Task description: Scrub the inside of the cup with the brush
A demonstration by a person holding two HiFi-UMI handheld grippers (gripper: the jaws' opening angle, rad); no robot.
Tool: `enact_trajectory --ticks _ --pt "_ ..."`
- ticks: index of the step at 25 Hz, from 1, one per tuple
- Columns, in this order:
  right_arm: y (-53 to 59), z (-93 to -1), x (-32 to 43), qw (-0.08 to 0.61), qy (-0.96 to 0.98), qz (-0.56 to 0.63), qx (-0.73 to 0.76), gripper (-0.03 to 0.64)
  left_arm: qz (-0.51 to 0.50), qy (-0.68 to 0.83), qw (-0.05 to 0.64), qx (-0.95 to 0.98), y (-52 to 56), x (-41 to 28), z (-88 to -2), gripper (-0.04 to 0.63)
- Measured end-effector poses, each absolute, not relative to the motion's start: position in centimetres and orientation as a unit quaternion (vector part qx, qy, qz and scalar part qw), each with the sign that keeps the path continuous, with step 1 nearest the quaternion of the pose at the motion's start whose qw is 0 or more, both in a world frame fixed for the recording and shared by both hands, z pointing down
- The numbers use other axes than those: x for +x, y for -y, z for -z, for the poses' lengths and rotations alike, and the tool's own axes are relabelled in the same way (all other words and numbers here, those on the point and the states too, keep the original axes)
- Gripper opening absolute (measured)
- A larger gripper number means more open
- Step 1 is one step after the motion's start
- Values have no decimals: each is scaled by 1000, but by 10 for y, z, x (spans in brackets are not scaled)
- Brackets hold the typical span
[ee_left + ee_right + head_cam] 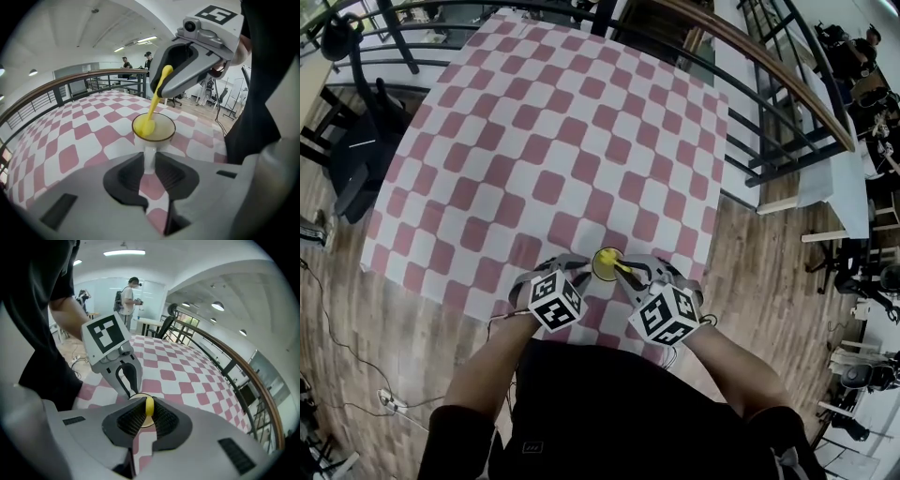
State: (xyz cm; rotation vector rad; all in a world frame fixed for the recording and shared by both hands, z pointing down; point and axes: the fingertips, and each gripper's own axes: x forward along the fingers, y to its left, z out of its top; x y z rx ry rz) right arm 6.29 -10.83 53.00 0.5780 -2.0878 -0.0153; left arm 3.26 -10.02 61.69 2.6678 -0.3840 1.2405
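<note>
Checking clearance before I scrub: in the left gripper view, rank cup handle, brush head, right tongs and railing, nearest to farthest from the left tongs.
1. Cup handle, between the left tongs' pads.
2. Brush head, just beyond, inside the cup.
3. Right tongs, above the cup, upper right.
4. Railing, far behind, left.

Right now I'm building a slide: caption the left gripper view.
Left claw grips the cup by its handle; right claw holds the yellow brush inside it.

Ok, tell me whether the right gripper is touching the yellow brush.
Touching. The right gripper view shows the brush by its yellow handle, pinched between the pads of the right gripper, with no gap on either side.
</note>
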Motion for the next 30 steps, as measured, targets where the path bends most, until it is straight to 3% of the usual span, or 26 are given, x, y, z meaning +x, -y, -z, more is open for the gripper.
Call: enact_trajectory --ticks 8,17,30 --pt "102 -540 65 532 826 31 184 43 -410 132 93 898 94 36 -616 72" --pt "93 -535 85 524 826 -73 194 42 -405 135 101 899 94 34 -617 72" --pt "94 -539 77 407 847 -242 241 43 -395 143 126 899 96 35 -617 74"
